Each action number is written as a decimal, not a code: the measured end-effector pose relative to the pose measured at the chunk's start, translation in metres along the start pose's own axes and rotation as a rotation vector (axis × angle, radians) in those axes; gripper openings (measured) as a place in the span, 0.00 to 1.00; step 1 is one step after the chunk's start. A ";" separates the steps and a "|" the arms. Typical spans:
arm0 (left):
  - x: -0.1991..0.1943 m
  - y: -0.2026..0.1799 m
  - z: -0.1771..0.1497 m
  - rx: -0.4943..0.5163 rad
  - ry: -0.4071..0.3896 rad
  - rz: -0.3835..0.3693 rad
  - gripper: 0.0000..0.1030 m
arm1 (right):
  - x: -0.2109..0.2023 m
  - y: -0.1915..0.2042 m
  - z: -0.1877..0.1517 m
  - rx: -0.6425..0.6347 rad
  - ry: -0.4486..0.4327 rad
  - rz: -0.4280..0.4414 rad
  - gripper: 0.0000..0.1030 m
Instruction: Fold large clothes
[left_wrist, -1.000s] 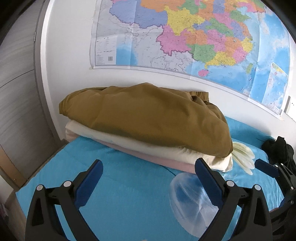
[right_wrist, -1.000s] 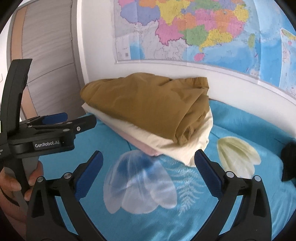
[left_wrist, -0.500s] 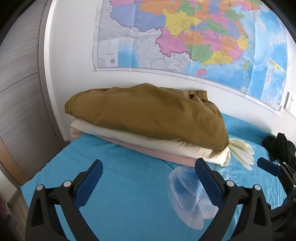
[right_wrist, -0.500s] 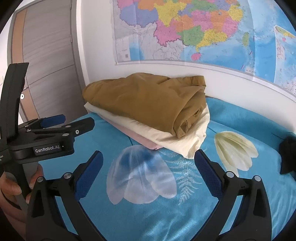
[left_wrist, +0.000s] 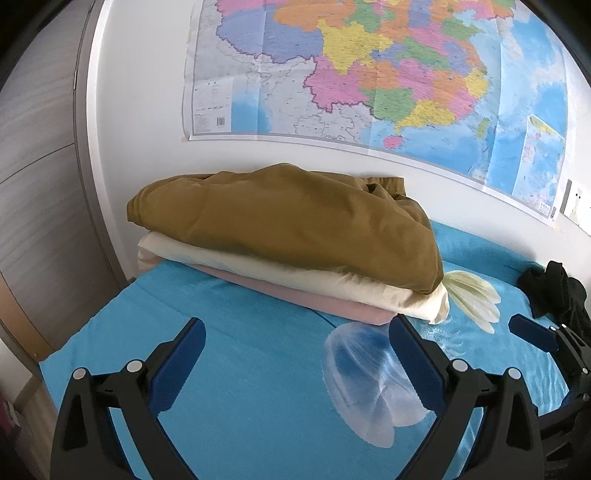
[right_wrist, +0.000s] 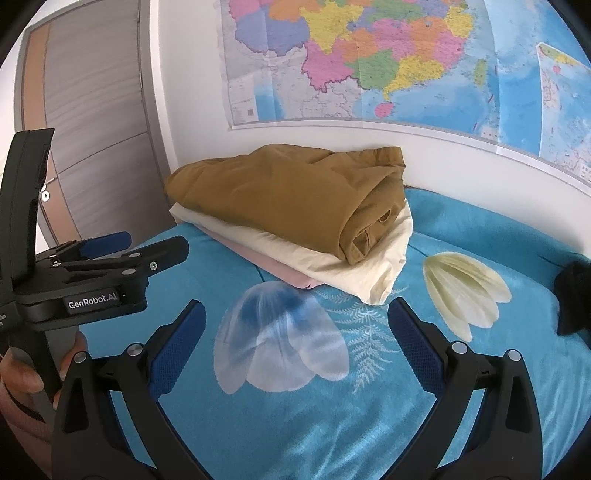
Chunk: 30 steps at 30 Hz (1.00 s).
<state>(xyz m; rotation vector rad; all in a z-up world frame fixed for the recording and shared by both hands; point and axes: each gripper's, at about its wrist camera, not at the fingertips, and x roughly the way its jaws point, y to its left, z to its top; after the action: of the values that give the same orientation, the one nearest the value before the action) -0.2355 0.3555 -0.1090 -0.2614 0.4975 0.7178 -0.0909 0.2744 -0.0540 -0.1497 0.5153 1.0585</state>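
Observation:
A stack of folded clothes lies at the far side of the blue bed against the wall: a brown garment (left_wrist: 288, 221) (right_wrist: 288, 195) on top, a cream one (left_wrist: 295, 277) (right_wrist: 332, 266) under it, a pink one (left_wrist: 332, 302) (right_wrist: 284, 275) at the bottom. My left gripper (left_wrist: 295, 350) is open and empty, above the sheet short of the stack. My right gripper (right_wrist: 295, 332) is open and empty, above the flower print. The left gripper also shows at the left of the right wrist view (right_wrist: 122, 251).
A blue bedsheet (left_wrist: 240, 369) (right_wrist: 424, 387) with flower prints covers the bed. A dark crumpled garment (left_wrist: 554, 288) (right_wrist: 572, 295) lies at the far right. A map (left_wrist: 369, 74) hangs on the wall. A wooden wardrobe (right_wrist: 92, 129) stands at the left.
Both grippers have drawn back and up from the stack, so it looks smaller and farther. Both stay open and empty.

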 end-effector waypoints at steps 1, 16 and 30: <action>-0.001 -0.001 -0.001 0.002 0.000 0.001 0.93 | 0.000 0.000 0.000 0.001 0.000 0.000 0.95; 0.000 -0.007 -0.002 0.013 0.005 0.006 0.93 | -0.002 -0.002 -0.003 0.015 0.009 0.002 0.95; 0.000 -0.010 -0.004 0.014 0.011 0.003 0.93 | -0.003 -0.005 -0.005 0.028 0.010 -0.001 0.95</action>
<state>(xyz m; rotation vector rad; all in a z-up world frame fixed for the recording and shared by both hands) -0.2302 0.3467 -0.1119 -0.2510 0.5133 0.7163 -0.0896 0.2677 -0.0572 -0.1307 0.5384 1.0498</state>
